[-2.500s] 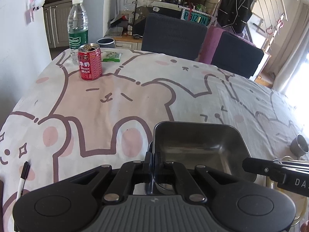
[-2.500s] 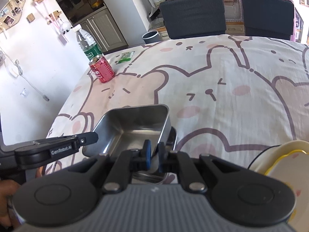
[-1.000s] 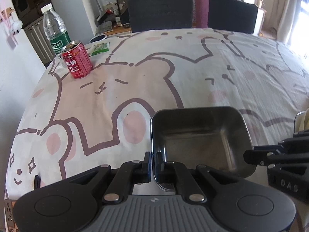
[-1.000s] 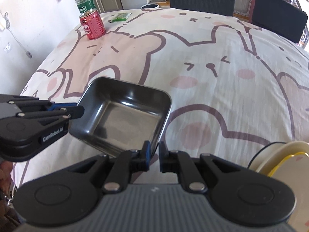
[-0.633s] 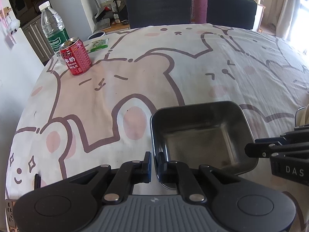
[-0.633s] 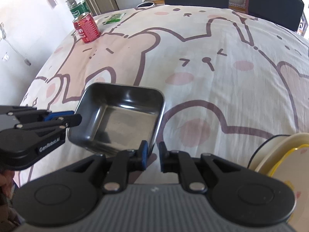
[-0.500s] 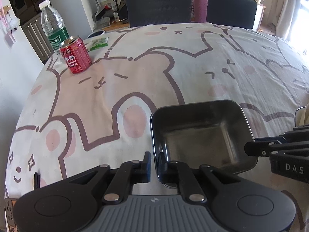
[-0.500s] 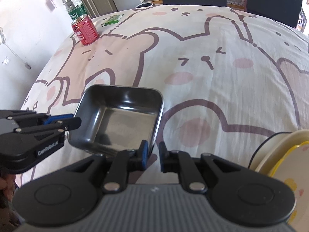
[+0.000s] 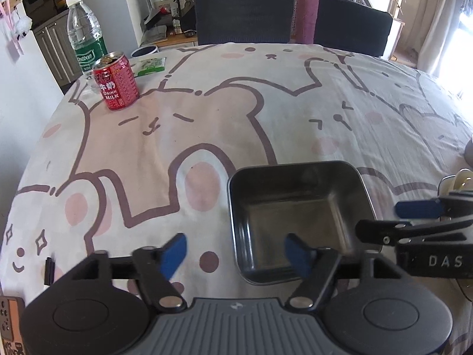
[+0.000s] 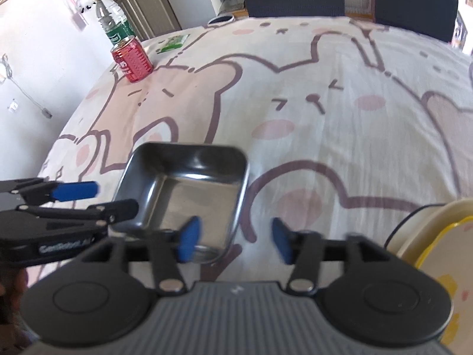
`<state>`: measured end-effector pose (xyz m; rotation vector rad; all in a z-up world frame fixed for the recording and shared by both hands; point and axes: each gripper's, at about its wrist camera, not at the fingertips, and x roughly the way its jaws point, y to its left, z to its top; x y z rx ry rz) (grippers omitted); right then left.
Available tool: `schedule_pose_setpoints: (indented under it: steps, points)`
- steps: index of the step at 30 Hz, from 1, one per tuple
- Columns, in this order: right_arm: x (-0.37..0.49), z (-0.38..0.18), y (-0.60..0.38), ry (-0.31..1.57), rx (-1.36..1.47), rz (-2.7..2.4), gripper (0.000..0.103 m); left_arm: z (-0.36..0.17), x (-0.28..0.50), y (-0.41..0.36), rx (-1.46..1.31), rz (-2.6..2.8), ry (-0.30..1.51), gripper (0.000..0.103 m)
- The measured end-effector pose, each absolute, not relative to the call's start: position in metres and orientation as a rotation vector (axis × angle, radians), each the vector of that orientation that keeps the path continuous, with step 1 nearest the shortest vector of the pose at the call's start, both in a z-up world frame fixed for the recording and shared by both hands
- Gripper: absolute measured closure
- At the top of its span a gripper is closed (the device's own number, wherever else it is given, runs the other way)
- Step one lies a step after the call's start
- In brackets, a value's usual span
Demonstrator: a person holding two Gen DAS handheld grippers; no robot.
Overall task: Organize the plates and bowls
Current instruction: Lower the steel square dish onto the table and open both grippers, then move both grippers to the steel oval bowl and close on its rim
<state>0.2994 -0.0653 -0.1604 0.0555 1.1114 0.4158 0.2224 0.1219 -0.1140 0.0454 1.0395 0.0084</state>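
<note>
Both the left tongs [image 9: 235, 254] and the right tongs [image 10: 233, 241] have just spread apart, releasing the square steel tray [image 9: 298, 219]. It now rests on the desk [image 9: 207, 124], so this placement seems finished.

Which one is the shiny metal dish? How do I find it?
Look at the table with the cartoon bear cloth. Near its front edge, between the two open grippers, sits the metal dish. It's the only square, dark silvery one; the plates beside it are round and cream-yellow.
</note>
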Motion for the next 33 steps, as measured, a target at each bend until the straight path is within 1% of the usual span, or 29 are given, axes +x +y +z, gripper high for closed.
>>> schedule_pose_setpoints:
  steps: [1,3,5,7,9,10,11,12,18,23,33]
  points:
    - [0.299,-0.159,-0.066,1.101,0.048,0.406,0.03,-0.114,0.222,0.123,0.046,0.01,1.039,0.022]
    - [0.299,-0.157,-0.069,1.095,0.059,0.404,0.027,-0.113,0.221,0.125,0.042,0.011,1.036,0.011]
    - [0.3,-0.155,-0.072,1.087,0.081,0.413,0.018,-0.111,0.219,0.126,0.044,0.012,1.027,0.003]
    - [0.299,-0.15,-0.076,1.063,0.088,0.418,0.012,-0.107,0.218,0.128,0.036,0.012,1.012,0.001]
    - [0.298,-0.143,-0.08,1.029,0.095,0.426,0.011,-0.103,0.218,0.128,0.02,0.014,0.997,0.0]
    - [0.299,-0.139,-0.084,1.016,0.105,0.434,0.008,-0.099,0.218,0.128,0.012,0.014,0.983,0.0]
    - [0.299,-0.136,-0.089,1.006,0.12,0.436,0.003,-0.096,0.218,0.127,0.006,0.015,0.97,0.0]
    - [0.3,-0.133,-0.094,0.994,0.137,0.433,0.001,-0.093,0.219,0.126,0.0,0.015,0.959,0.0]
    - [0.303,-0.109,-0.143,0.883,0.229,0.368,0.0,-0.077,0.227,0.108,-0.018,-0.002,0.899,0.0]
    - [0.307,-0.097,-0.204,0.825,0.281,0.26,0.0,-0.068,0.237,0.075,-0.013,-0.051,0.853,0.0]
    - [0.305,-0.102,-0.339,0.793,0.328,-0.035,0.0,-0.059,0.26,-0.011,-0.03,-0.196,0.789,0.0]
